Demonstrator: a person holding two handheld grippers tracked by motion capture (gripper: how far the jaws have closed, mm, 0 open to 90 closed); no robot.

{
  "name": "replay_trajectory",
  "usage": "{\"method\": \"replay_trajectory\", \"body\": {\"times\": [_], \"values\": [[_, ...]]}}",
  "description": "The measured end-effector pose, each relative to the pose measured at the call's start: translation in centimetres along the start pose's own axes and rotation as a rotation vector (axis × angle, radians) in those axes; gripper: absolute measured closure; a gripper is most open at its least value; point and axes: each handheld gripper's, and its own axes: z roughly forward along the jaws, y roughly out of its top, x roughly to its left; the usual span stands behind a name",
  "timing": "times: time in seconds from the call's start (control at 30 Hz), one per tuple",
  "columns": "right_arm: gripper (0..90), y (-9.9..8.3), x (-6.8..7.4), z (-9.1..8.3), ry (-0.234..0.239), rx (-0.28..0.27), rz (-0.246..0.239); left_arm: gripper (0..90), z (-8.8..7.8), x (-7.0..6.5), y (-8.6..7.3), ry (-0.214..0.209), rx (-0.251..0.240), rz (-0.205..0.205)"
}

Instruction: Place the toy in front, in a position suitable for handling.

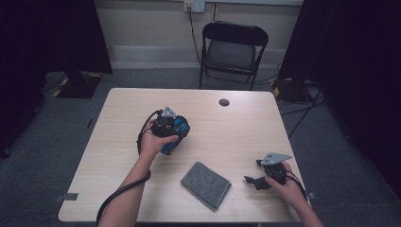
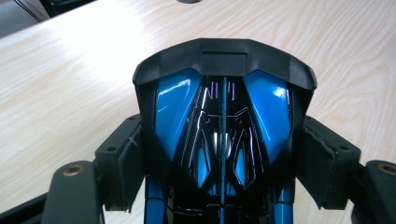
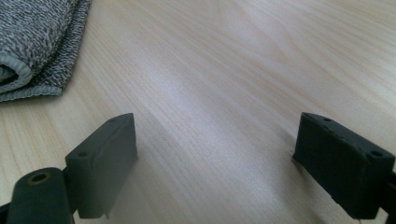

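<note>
Here my left claw point(image 1: 174, 128) is clamped on a glossy blue and black object point(image 2: 223, 126), its pads pressing against the two black sides of it. In the left gripper view the object rises between my jaws, with a matte black cap across its top and shiny blue panels either side of a thin centre line; I cannot tell what kind of thing it is. From the high view I hold it over the middle of the counter point(image 1: 118, 137), a little left of centre, and its lower end looks close to the wood, though I cannot tell whether it touches.

My right claw point(image 1: 251, 180) sits low near the counter's front right corner, jaws spread wide with only bare wood grain between them. It holds nothing. Its pads point(image 3: 105, 163) hover just above the surface or rest on it; I cannot say which.

A folded grey cloth point(image 1: 206, 184) lies flat on the counter between my two hands, nearer the right one and apart from both claws. In the right gripper view its rolled edge shows at the upper left.
</note>
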Motion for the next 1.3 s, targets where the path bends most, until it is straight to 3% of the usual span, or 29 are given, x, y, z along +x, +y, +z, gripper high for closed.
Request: {"method": "replay_trajectory", "body": {"times": [0.23, 0.37, 0.47, 0.63, 0.83, 1.07, 1.3], "values": [[12.0, 0.0, 0.0, 0.0, 0.0, 0.0, 0.0, 25.6, 2.1, -0.6, 0.1, 0.0, 0.022, -0.033], [12.0, 0.0, 0.0, 0.0, 0.0, 0.0, 0.0, 25.6, 2.8, -0.8, 0.2, 0.007, 0.029, -0.03], [12.0, 0.0, 0.0, 0.0, 0.0, 0.0, 0.0, 25.5, 3.4, -0.9, 0.3, 0.029, 0.049, -0.016], [12.0, 0.0, 0.0, 0.0, 0.0, 0.0, 0.0, 25.5, 4.8, -1.0, 0.0, 0.047, 0.056, -0.04], [12.0, 0.0, 0.0, 0.0, 0.0, 0.0, 0.0, 25.5, 5.7, -1.0, -0.2, 0.058, 0.068, -0.065], [12.0, 0.0, 0.0, 0.0, 0.0, 0.0, 0.0, 25.4, 6.6, -1.1, -0.4, 0.09, 0.091, -0.065], [12.0, 0.0, 0.0, 0.0, 0.0, 0.0, 0.0, 25.3, 7.0, -1.0, -0.4, 0.086, 0.113, -0.063]]}}
